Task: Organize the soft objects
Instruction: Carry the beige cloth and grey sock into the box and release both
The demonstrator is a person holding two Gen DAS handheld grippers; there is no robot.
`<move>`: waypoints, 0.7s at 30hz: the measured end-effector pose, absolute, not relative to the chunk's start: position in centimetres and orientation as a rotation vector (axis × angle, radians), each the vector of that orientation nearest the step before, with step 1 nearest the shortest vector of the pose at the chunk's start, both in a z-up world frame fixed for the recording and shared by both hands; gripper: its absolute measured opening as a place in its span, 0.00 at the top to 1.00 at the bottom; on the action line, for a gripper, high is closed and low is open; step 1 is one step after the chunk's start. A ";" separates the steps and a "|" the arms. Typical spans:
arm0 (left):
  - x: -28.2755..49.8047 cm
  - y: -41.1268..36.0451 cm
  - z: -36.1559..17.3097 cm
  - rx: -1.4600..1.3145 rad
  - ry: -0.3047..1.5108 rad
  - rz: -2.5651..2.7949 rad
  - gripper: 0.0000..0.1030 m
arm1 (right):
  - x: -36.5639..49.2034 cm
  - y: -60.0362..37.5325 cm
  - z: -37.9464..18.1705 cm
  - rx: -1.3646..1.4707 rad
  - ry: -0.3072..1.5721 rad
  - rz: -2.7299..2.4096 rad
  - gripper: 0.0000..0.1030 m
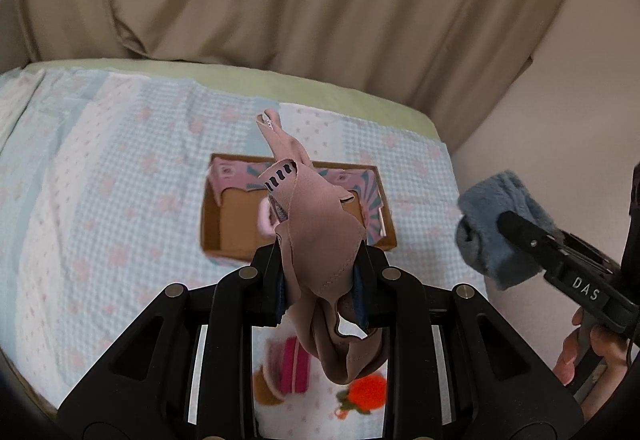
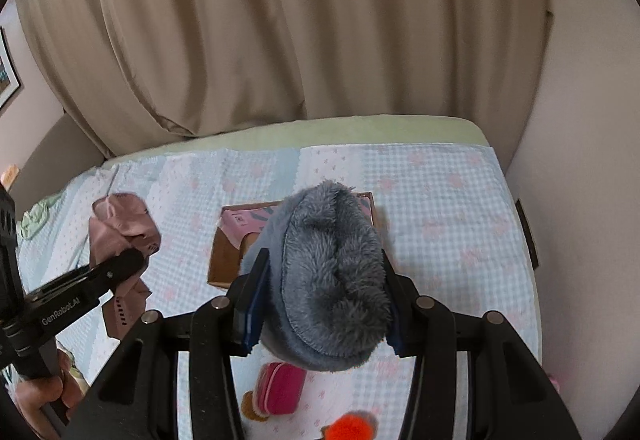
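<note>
My left gripper (image 1: 320, 264) is shut on a dusty-pink fabric piece (image 1: 316, 224) and holds it in the air above the bed; it also shows in the right wrist view (image 2: 120, 228). My right gripper (image 2: 320, 280) is shut on a fluffy grey-blue plush item (image 2: 332, 272), also lifted; it shows at the right of the left wrist view (image 1: 504, 224). An open cardboard box (image 1: 224, 224) with pink patterned flaps lies on the bed ahead of both grippers, and shows in the right wrist view (image 2: 224, 260) too.
The bed has a light blue checked cover (image 1: 100, 180). A magenta pouch (image 2: 280, 388), a tan round item (image 2: 252, 408) and an orange plush (image 2: 352, 426) lie near the front. Beige curtains (image 2: 280, 20) hang behind; a wall (image 2: 580, 160) stands at the right.
</note>
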State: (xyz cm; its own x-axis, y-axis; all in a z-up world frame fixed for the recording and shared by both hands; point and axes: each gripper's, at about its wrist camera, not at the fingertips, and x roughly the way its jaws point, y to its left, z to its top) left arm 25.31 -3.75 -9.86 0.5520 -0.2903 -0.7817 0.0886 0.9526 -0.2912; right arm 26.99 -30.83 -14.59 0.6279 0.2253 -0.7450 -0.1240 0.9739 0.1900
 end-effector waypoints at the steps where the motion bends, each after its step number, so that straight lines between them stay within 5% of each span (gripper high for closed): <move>1: 26.0 -4.1 -10.2 -0.218 0.969 -0.230 0.78 | 28.0 -30.7 -15.1 0.112 0.882 0.206 0.57; 21: 40.7 -9.3 -30.5 -0.106 1.319 -0.343 0.79 | 44.6 -28.0 -29.9 0.041 1.202 0.172 0.57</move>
